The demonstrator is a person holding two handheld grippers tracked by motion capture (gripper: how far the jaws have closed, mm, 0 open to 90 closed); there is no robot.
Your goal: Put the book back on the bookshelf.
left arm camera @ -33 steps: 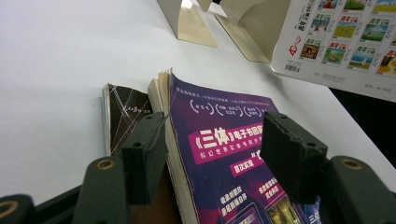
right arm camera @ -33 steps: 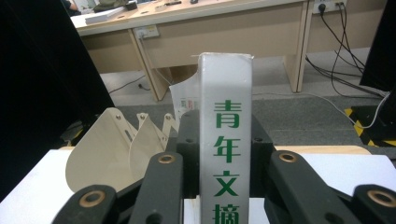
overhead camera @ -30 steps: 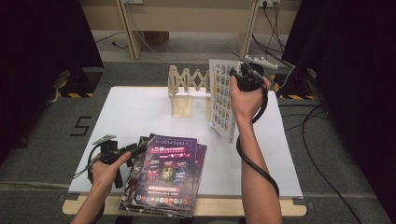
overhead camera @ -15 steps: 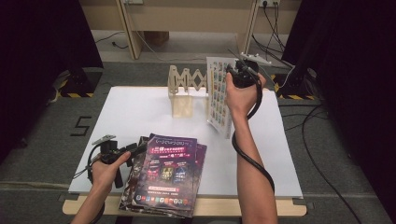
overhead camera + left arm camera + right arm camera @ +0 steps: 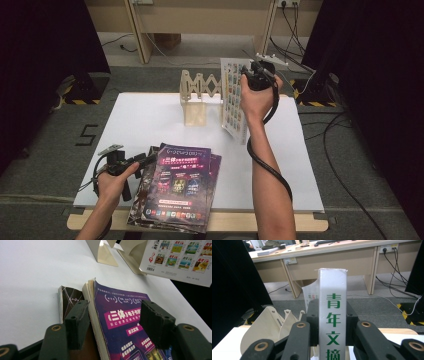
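Since the right gripper (image 5: 252,80) has its jaws clamped on the spine of the white magazine (image 5: 233,100), it can carry it upright above the far right part of the tabletop (image 5: 145,120), just beside the wooden rack (image 5: 199,97) by the far edge, so my guess is it's headed for one of the slots there. Gripping by the spine keeps the pages from flopping open. Meanwhile the left gripper (image 5: 131,162) sits at the near left edge with jaws open around the edge of the purple magazine (image 5: 120,322) topping the stack (image 5: 175,187), pads not pressing, probably lined up to grab the next one.
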